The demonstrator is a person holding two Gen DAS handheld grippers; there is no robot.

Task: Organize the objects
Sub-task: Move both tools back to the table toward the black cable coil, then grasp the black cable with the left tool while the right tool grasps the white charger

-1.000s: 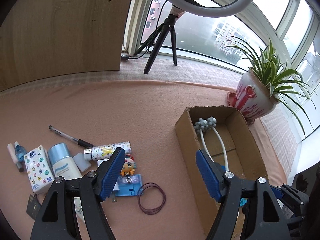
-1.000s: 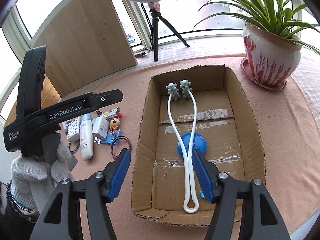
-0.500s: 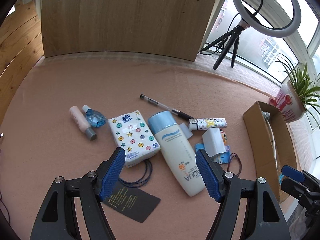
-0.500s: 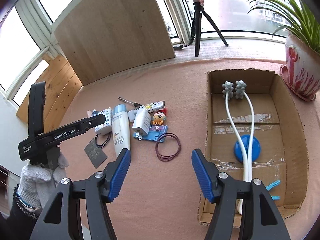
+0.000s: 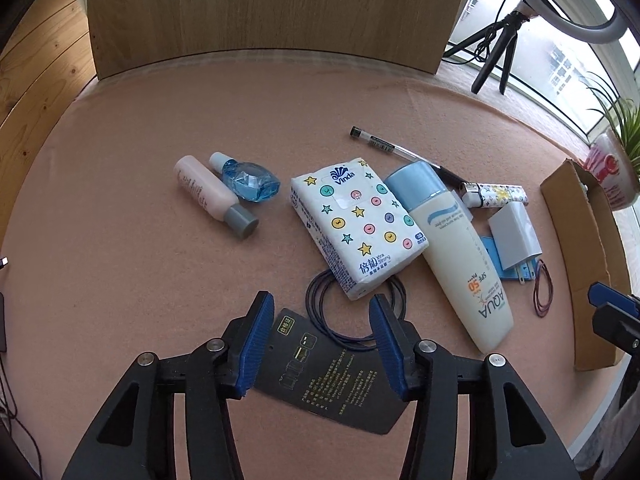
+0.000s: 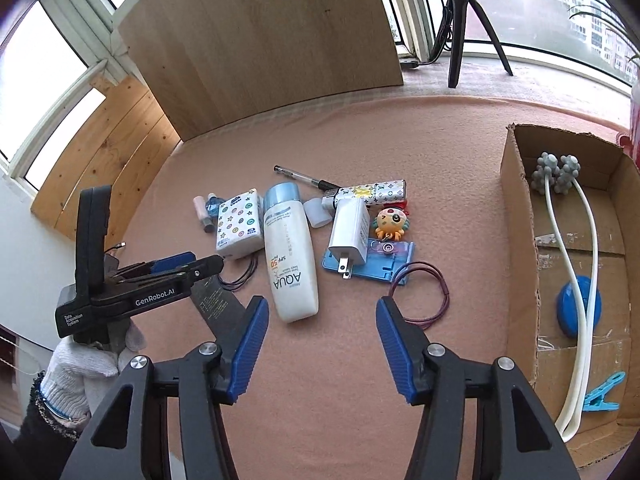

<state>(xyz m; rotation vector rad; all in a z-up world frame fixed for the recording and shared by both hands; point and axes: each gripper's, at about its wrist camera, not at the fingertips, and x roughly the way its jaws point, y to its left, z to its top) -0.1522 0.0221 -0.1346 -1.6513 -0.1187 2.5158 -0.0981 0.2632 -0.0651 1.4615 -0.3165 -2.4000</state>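
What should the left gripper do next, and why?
Probably ease the left gripper down onto the black card and close. Its jaws have just been closing, yet nothing is gripped; the card lies flat between them with the black hair ties on its far edge. The cardboard box waits at right.

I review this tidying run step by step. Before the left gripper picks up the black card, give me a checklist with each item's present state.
1. Left gripper jaws apart, nothing clamped, just been closing: ok.
2. Black card lined up between the pads: ok.
3. Card free of clutter: not ok; black hair ties overlap its top edge.
4. Cardboard box has room: ok.
5. Right gripper empty, clear of the left: ok.
6. Pads touching the card: cannot tell.
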